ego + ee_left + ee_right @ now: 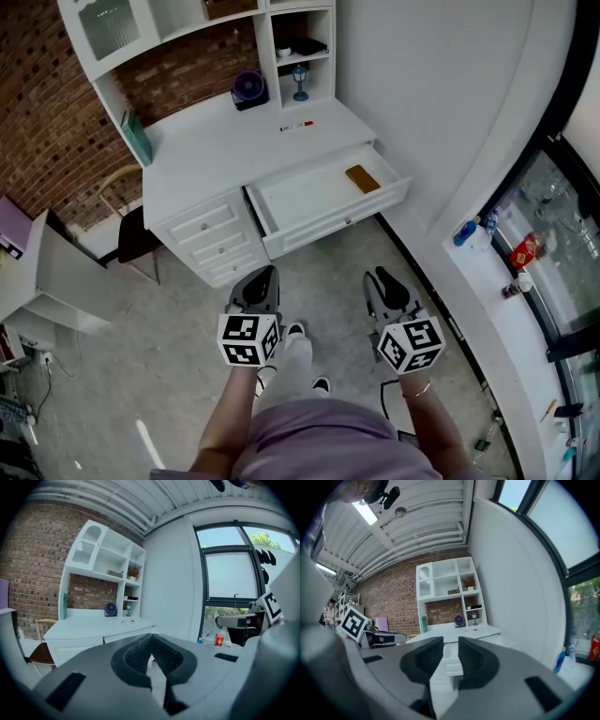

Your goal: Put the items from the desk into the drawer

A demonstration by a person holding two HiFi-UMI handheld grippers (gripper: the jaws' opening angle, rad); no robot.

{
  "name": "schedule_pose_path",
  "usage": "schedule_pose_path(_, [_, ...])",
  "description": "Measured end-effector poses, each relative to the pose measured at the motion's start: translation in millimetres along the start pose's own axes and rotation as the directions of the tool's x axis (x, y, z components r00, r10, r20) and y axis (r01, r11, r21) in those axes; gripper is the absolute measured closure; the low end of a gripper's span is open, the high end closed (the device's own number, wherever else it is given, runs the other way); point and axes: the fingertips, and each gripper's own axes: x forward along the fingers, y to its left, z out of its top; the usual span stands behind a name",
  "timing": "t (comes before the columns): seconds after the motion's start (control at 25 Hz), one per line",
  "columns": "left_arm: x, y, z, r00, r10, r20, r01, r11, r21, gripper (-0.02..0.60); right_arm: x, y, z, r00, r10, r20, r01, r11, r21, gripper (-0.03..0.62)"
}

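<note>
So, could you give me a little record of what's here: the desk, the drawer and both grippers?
Desk: white, against a brick wall; holds a pen, a purple fan and a teal book
Drawer: pulled open, a flat brown item inside
Left gripper: shut, empty
Right gripper: open, nothing between its jaws

white desk [220, 150], red brick wall [42, 103]
</note>
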Motion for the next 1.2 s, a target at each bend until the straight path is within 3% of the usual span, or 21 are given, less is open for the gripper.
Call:
schedule_pose_path(0.4, [50.3,30.0,-1.1,1.000,0.014,-0.017,-0.014,1.000,-0.005,0.581,51.0,-19.0,1.5,1.000,0.015,-0.017,-0.015,1.000,0.013,0.473])
schedule_pose_path(1.2, [193.9,148.5,23.6,0.998,-0.028,-0.055,0.027,1.000,-0.010,0.581,238.0,-50.9,28.2,0.999,-0.013,-0.037,0.013,1.000,0.003,0.465])
